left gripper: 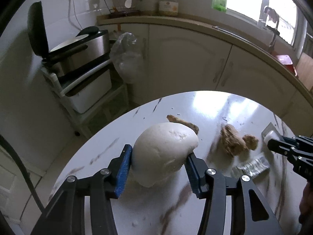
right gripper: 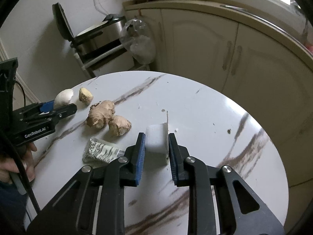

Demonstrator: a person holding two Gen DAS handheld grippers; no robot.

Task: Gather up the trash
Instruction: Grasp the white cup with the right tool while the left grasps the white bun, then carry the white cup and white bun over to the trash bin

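My left gripper (left gripper: 159, 152) is shut on a round white bun (left gripper: 164, 148); both blue pads press its sides just above the round marble table (left gripper: 215, 105). In the right wrist view that left gripper (right gripper: 64, 107) and the bun (right gripper: 63, 97) are at the table's left edge. My right gripper (right gripper: 156, 137) is shut on a white foam block (right gripper: 156, 139), which has a thin sheet along its right side. A large ginger root (right gripper: 101, 113), a small ginger piece (right gripper: 85, 96) and a crumpled clear wrapper (right gripper: 99, 152) lie between the two grippers.
Beyond the table stand a rack with an open-lidded rice cooker (left gripper: 78, 47), a hanging plastic bag (left gripper: 127, 58) and cream cabinets (left gripper: 195, 58) under a counter. A person's hand (right gripper: 17, 164) holds the left gripper's handle. Small crumbs dot the table top (right gripper: 215, 117).
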